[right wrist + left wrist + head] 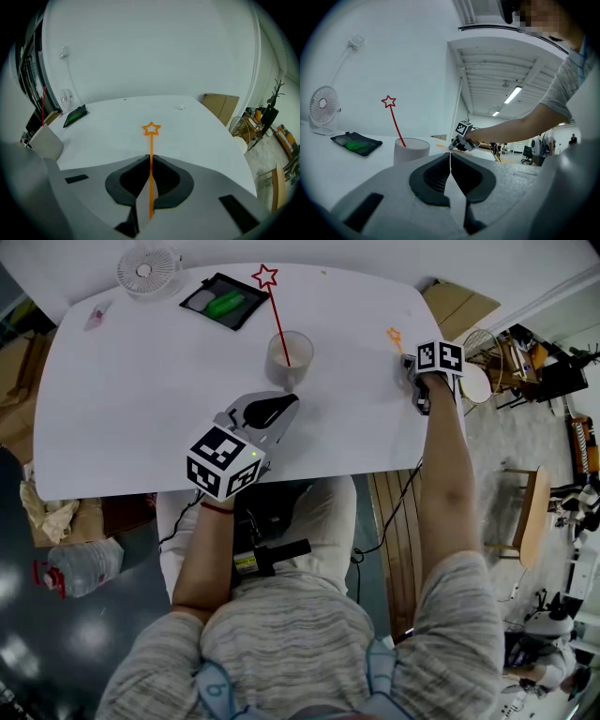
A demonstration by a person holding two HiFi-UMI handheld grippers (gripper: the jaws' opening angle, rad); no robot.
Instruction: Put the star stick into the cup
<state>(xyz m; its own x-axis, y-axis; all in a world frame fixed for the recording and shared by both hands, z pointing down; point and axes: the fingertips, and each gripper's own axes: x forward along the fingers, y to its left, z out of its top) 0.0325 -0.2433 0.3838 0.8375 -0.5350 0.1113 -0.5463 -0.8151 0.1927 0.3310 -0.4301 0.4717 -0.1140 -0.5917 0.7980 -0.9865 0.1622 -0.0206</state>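
1. Step in hand (judged): pick-up of the 2nd stick is done, carry to the cup not yet begun. One red star stick (273,307) already stands in the white cup (291,359), leaning vs. the rim, star up.
2. Right gripper (150,158): jaws closed on the shaft of the orange star stick (151,138). The stick runs straight out ahead betw. the pads, star end fwd. over the bench (141,409). Cannot tell whether the star tip touches the bench or rides just above it.
3. Position: in the head view the right gripper sits near the bench's right edge, well apart from the cup, which is at bench centre.
4. Left gripper (451,161): jaws together, nothing betw. them. It sits at the near bench edge, just beside the cup and pointed toward it, approx. placed to steady it.
5. Next move (judged): swing the right gripper left to above the cup mouth, tip the stick toward vertical, lower it in beside the red one, then part the jaws. The plain end lies within the grip, so orientation needs thought: star-first entry, or a steep wrist turn.
6. Risk: a thin stick may knock the light cup or the red stick.
7. Not involved: desk fan (148,270) and dark tray w/ green item (223,302) at the far edge.
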